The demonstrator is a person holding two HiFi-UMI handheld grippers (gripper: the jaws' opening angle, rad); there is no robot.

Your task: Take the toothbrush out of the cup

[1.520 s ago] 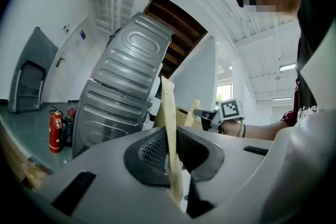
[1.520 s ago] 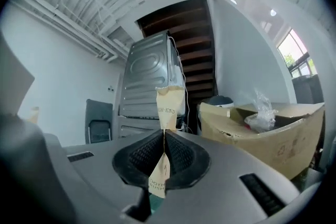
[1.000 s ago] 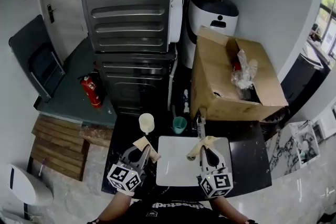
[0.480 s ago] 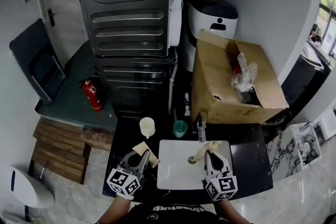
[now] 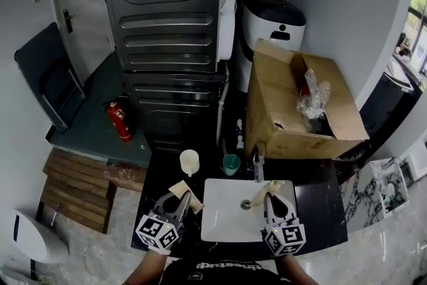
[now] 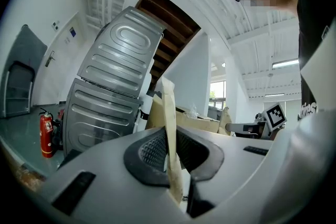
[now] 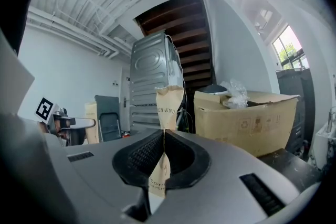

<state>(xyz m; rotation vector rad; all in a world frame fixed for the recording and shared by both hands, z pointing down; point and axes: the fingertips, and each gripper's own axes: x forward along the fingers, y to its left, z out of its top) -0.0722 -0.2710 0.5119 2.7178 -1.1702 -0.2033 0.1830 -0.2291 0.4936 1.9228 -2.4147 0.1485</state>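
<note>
A teal cup (image 5: 231, 163) stands on the dark counter behind the white basin (image 5: 223, 227), with a cream cup (image 5: 189, 161) to its left. What is in the teal cup is too small to make out. My left gripper (image 5: 179, 202) is at the basin's left edge, shut on a tan paper strip (image 6: 170, 123) that sticks up between its pads. Over the basin's right side, my right gripper (image 5: 269, 198) is shut on a printed tan paper wrapper (image 7: 169, 102), seen flat between its jaws (image 5: 261, 187).
A faucet (image 5: 258, 169) rises behind the basin. An open cardboard box (image 5: 293, 110) with crumpled plastic sits at the back right. Stacked grey machines (image 5: 170, 30) fill the back, and a red fire extinguisher (image 5: 119, 121) stands at the left. A white bottle (image 5: 239, 131) is behind the cups.
The right gripper with its wrapper has drifted slightly right over the basin. The left gripper has stayed put, and both grips are unchanged.
</note>
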